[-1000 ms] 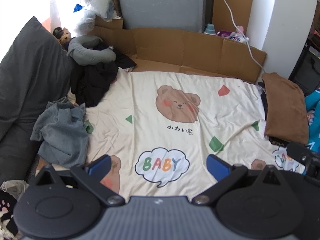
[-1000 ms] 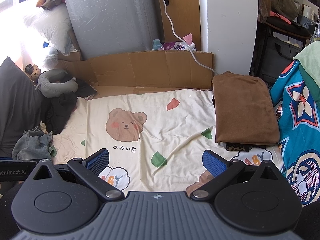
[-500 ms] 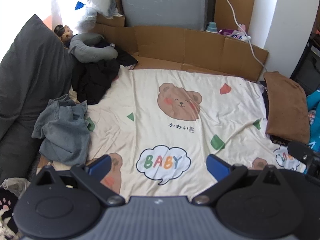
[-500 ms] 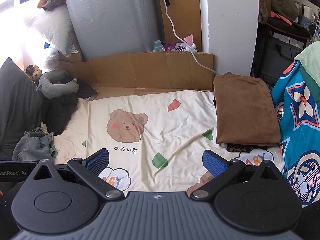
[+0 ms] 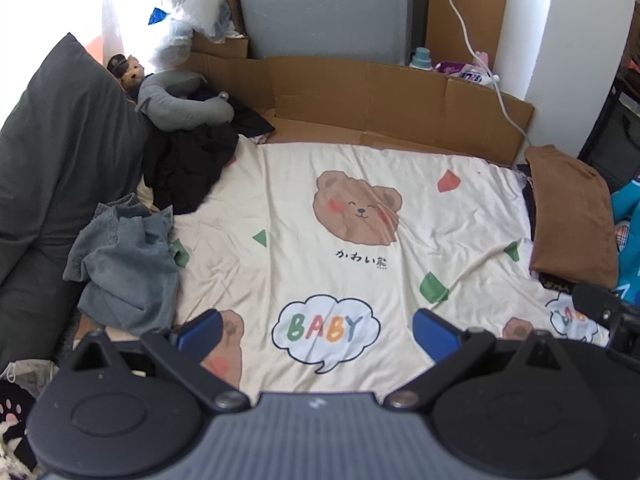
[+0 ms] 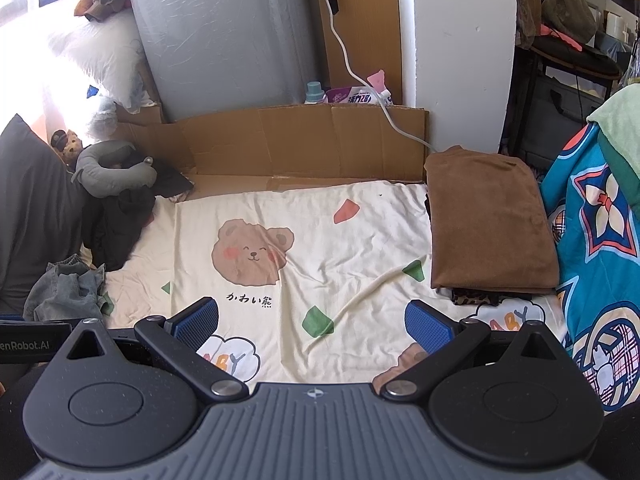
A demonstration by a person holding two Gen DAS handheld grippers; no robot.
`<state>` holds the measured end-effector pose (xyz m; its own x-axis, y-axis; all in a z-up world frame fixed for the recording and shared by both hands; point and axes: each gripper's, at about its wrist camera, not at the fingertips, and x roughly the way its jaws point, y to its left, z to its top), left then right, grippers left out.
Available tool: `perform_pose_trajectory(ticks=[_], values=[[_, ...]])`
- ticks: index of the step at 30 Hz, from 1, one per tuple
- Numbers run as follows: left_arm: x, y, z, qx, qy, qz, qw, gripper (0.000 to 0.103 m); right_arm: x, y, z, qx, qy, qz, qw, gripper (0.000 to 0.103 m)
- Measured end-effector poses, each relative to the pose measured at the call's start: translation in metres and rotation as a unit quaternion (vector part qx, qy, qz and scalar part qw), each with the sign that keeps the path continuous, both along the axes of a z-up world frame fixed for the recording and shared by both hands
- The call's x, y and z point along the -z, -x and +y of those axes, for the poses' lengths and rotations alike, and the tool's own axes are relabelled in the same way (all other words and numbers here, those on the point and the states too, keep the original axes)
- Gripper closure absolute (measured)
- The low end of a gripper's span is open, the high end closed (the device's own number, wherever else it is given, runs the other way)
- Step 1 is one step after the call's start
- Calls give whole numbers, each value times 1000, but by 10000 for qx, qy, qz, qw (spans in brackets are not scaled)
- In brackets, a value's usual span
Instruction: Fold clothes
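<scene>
A crumpled grey-blue garment (image 5: pixel 124 268) lies at the left edge of the cream bear-print sheet (image 5: pixel 360 272), with a heap of black clothes (image 5: pixel 188 168) behind it. A folded brown garment (image 5: pixel 568 216) rests on a small stack at the right edge. My left gripper (image 5: pixel 316 330) hovers open over the "BABY" print, holding nothing. My right gripper (image 6: pixel 312 320) is open too, above the sheet (image 6: pixel 352 248). From the right wrist view the brown garment (image 6: pixel 488 220) is to the right, the grey-blue garment (image 6: pixel 64 292) and black clothes (image 6: pixel 116 224) to the left.
A dark grey pillow (image 5: pixel 48 152) and a grey neck pillow (image 5: pixel 180 98) sit at the left. Cardboard (image 5: pixel 380 92) walls the far side, with a grey appliance (image 6: pixel 224 36) and white cable (image 6: pixel 360 80) behind. A blue patterned blanket (image 6: pixel 600 248) hangs at the right.
Both views have shifted slightly, the scene sliding a little down and right. Both grippers stay open and no clothing has moved.
</scene>
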<state>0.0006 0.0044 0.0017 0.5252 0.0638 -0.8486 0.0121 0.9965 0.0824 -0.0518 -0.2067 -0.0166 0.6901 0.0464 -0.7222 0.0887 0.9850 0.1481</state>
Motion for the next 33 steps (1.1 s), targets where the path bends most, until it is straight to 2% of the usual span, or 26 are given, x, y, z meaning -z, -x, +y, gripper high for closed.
perform_pose_trajectory(ticks=[10,13,17,21,30,33], values=[[3,-7,8,22,230,175,9996,1,0,-1,-2,-43,-116,119,9999,1],[3,-10,17,10,496,312,9983,1,-3,-1,-3,-103,-165,157,9997,1],[-3,-9,29,-73,625,159,9979,1,-7,0,-3,-193,-141,155,9996,1],[-15,-9,35,-30,560,1,9984,2,-14,2,-1,-291,-55,90,9995,1],[-48,-8,64,-134,380,-403,9984,2,-34,3,-7,-405,-252,-123,9988,1],[-55,-6,85,-266,335,-459,9980,7,-42,4,-8,-444,-194,-200,9986,1]])
